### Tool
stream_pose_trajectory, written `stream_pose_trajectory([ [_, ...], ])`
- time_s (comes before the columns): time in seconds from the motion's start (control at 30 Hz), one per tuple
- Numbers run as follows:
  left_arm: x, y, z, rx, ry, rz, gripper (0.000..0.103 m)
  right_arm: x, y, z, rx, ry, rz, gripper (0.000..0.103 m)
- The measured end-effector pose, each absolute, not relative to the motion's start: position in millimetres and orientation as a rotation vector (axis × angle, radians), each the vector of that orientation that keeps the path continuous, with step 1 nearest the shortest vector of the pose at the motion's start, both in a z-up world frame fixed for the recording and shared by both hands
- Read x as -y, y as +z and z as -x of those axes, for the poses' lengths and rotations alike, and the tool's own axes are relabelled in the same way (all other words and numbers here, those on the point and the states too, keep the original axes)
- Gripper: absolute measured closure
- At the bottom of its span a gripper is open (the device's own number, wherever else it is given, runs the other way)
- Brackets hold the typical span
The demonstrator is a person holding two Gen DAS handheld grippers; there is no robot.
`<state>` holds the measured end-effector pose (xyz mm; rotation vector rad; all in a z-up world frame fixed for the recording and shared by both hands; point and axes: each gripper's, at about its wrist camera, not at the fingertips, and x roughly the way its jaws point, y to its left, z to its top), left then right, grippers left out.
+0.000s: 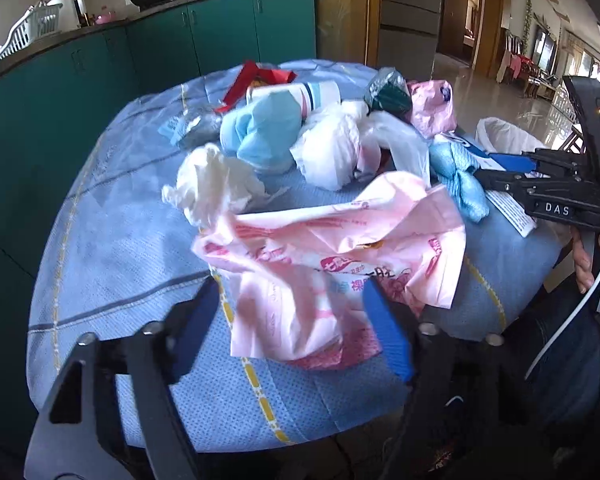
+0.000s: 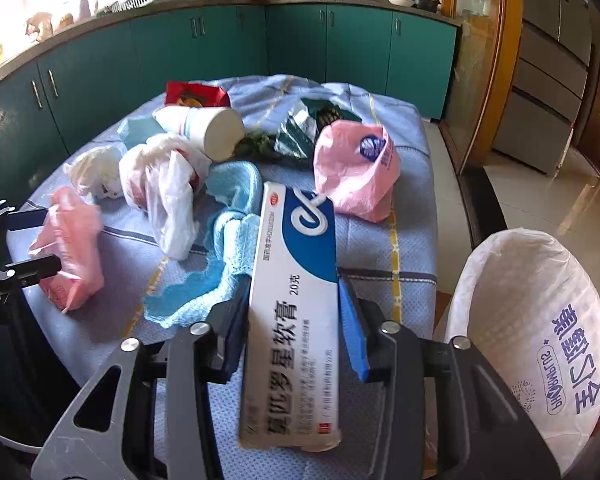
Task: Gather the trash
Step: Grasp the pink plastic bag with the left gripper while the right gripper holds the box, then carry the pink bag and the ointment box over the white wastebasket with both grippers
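A long white and blue ointment box [image 2: 292, 320] lies lengthwise between the pads of my right gripper [image 2: 294, 284], which is shut on it near the table's front right corner. In the left wrist view the right gripper [image 1: 500, 172] reaches in from the right over the box [image 1: 514, 214]. A crumpled pink plastic wrapper [image 1: 332, 252] sits between the fingers of my left gripper [image 1: 294, 296]. The wrapper touches the right blue pad, but a strip of cloth shows beside the left finger, so the jaws stand open. The left gripper [image 2: 52, 240] and the wrapper [image 2: 76, 248] show at the left edge of the right wrist view.
More trash lies on the blue tablecloth [image 2: 380, 248]: a paper cup [image 2: 216, 128], white tissue [image 1: 212, 184], a white plastic bag [image 2: 168, 192], a light blue cloth [image 2: 228, 220], a pink bag [image 2: 356, 168], green and red wrappers. A bin with a white liner [image 2: 532, 320] stands right of the table. Teal cabinets [image 2: 220, 48] run behind.
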<state>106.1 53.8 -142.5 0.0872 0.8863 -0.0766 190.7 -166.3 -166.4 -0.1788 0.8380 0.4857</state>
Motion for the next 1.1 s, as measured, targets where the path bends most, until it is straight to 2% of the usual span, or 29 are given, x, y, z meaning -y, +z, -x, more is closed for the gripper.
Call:
stream_pose_trajectory([
  [0.07,-55,-146,-105,-0.895,-0.099,-0.057,0.051,165,-170,-192,-0.849,0.479,0.187,0.055],
  [0.13,-56,-145,-105,-0.889,-0.101,-0.048,0.065,164,-170,-190,-0.846,0.484,0.193,0.056],
  [0.2,-57,-142,-102,-0.873,-0.094,-0.044,0.07,163,-168,-188,-0.84,0.494,0.194,0.062],
  [0.27,-57,-137,-100,-0.855,-0.084,-0.042,0.074,164,-162,-184,-0.812,0.501,0.184,0.063],
  [0.63,-18,-65,-104,-0.631,-0.164,-0.049,0.075,246,-109,-156,-0.598,0.351,-0.017,0.064],
  [0.8,6,-58,-116,-0.603,-0.2,-0.039,0.075,245,-129,-176,-0.693,0.433,-0.097,0.064],
  [1.03,-8,-65,-116,-0.622,-0.149,-0.021,0.075,164,-154,-173,-0.802,0.65,0.051,0.063],
  [1.07,-11,-66,-116,-0.623,-0.142,-0.015,0.075,158,-155,-171,-0.809,0.662,0.073,0.06],
  [1.1,-15,-67,-116,-0.624,-0.135,-0.01,0.075,156,-155,-170,-0.807,0.659,0.086,0.051],
])
